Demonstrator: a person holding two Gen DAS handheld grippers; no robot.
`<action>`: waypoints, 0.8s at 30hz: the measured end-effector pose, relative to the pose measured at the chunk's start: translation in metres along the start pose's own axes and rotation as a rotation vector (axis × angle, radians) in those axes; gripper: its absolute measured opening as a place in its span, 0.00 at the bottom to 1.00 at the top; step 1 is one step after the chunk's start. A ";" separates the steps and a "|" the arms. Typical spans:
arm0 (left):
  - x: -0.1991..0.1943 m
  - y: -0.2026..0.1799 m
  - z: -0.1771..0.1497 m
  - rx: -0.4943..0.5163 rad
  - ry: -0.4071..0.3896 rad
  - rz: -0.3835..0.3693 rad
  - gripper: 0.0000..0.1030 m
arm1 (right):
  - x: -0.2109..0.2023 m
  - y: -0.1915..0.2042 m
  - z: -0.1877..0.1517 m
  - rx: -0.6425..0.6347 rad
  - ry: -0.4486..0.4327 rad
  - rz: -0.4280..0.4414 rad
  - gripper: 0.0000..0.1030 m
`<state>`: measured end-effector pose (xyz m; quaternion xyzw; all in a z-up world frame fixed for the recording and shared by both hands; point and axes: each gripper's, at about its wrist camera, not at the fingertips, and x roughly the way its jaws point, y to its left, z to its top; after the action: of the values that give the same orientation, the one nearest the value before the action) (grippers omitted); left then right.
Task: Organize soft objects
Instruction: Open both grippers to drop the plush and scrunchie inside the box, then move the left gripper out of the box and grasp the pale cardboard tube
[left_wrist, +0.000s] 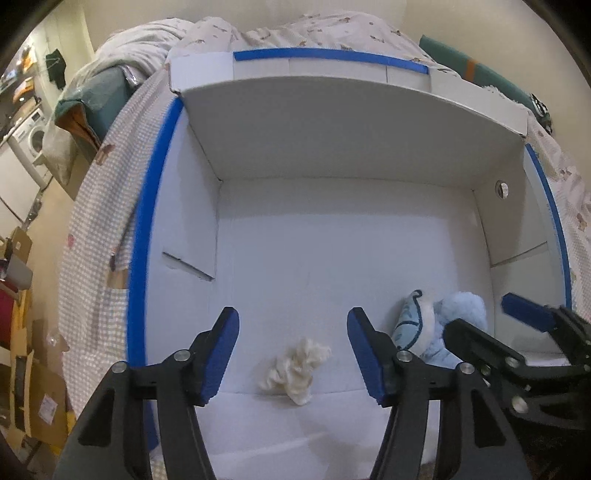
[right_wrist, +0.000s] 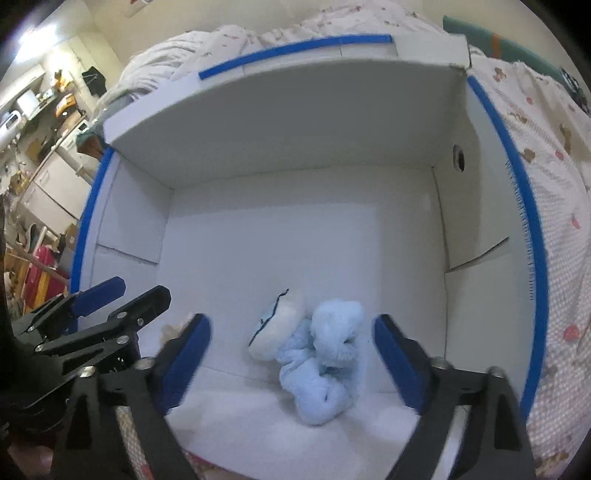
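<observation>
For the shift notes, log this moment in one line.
left gripper: open over cream cloth | right gripper: open over blue plush | both inside white box

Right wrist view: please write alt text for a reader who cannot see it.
A light blue plush toy lies on the floor of a white box, between the open right gripper. The left gripper shows at the left edge.

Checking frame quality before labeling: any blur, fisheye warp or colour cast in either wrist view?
Left wrist view: mostly sharp, the cream cloth crisp; the white box and its blue tape edges bow hard from fisheye; cool bluish cast inside, dark corner vignette. Right wrist view: softer, motion smear on the left gripper and box rim; the blue plush stays readable; bright glare top left.
</observation>
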<state>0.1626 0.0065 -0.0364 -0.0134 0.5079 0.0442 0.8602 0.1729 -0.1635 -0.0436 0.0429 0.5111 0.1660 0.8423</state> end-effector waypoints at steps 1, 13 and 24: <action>-0.003 0.001 0.000 -0.001 -0.006 0.001 0.56 | -0.004 0.001 -0.001 -0.009 -0.009 -0.001 0.99; -0.058 0.013 -0.016 -0.060 -0.053 -0.017 0.58 | -0.053 -0.009 -0.013 0.043 -0.144 0.058 0.99; -0.103 0.037 -0.059 -0.112 -0.138 -0.041 0.58 | -0.091 -0.008 -0.059 0.017 -0.181 0.072 0.99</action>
<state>0.0578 0.0332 0.0259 -0.0688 0.4436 0.0560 0.8918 0.0844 -0.2066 0.0037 0.0832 0.4324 0.1870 0.8781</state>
